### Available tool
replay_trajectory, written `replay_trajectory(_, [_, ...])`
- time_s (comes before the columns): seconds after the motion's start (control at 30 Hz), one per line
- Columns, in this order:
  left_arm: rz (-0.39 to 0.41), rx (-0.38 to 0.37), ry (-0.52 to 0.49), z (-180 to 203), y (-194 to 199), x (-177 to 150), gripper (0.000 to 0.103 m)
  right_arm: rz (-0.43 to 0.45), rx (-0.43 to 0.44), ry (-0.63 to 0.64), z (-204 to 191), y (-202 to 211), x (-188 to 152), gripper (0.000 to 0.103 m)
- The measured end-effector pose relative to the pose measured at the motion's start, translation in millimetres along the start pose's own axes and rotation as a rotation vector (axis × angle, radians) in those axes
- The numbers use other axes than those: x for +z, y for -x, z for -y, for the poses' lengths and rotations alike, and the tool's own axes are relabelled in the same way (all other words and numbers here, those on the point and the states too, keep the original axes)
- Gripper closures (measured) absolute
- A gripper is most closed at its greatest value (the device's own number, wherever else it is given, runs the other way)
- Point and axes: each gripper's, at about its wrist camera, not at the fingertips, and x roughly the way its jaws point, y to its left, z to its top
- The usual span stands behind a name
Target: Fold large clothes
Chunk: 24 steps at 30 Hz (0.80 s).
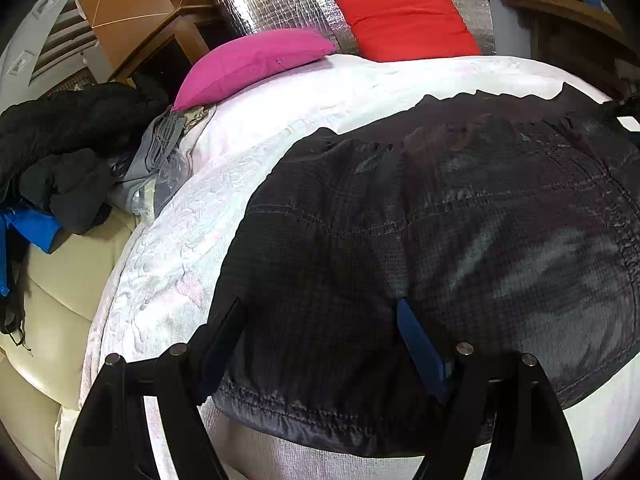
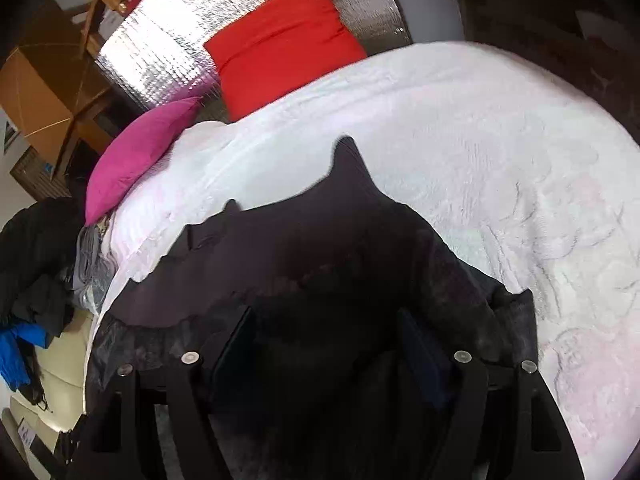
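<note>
Left wrist view: dark quilted jacket (image 1: 460,248) is spread on the white bedspread (image 1: 168,272), long axis running left-right across the bed. Left gripper (image 1: 320,320) fingers are apart over its near hem, nothing clamped. Right gripper (image 2: 324,332) fingers are apart too, above dark fabric. Judged mid-fold, approx.; next, a hem pinch is needed.

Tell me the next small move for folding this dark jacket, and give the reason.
Probably close both grippers on the near hem. The left gripper and right gripper sit open over the jacket, which lies spread on the white bedspread, not yet gripped, so nothing can be lifted.
</note>
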Motion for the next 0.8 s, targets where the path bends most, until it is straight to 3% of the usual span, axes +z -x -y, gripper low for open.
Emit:
replay_trajectory(0.13, [-0.022, -0.057, 0.029, -11, 0, 10, 0.024, 0.041, 0.045, 0.025, -8, 30, -12, 0.026])
replay_trajectory(0.27, [-0.024, -0.121, 0.147, -43, -3, 47, 0.024, 0.024, 0.074, 0.041, -12, 43, -26, 0.026])
replay_trajectory(0.4, [-0.150, -0.262, 0.241, -62, -47, 84, 0.024, -0.020, 0.094, 0.014, -8, 34, -29, 0.026])
replay_trajectory(0.5, [-0.228, -0.312, 0.312, -70, -86, 100, 0.024, -0.034, 0.106, 0.003, -7, 26, -30, 0.026])
replay_trajectory(0.7, [-0.343, -0.357, 0.509, -97, -142, 96, 0.024, -0.058, 0.085, -0.034, 4, 9, -23, 0.026])
replay_trajectory(0.8, [-0.354, -0.365, 0.518, -97, -148, 91, 0.022, -0.058, 0.078, -0.028, 2, 8, -22, 0.026])
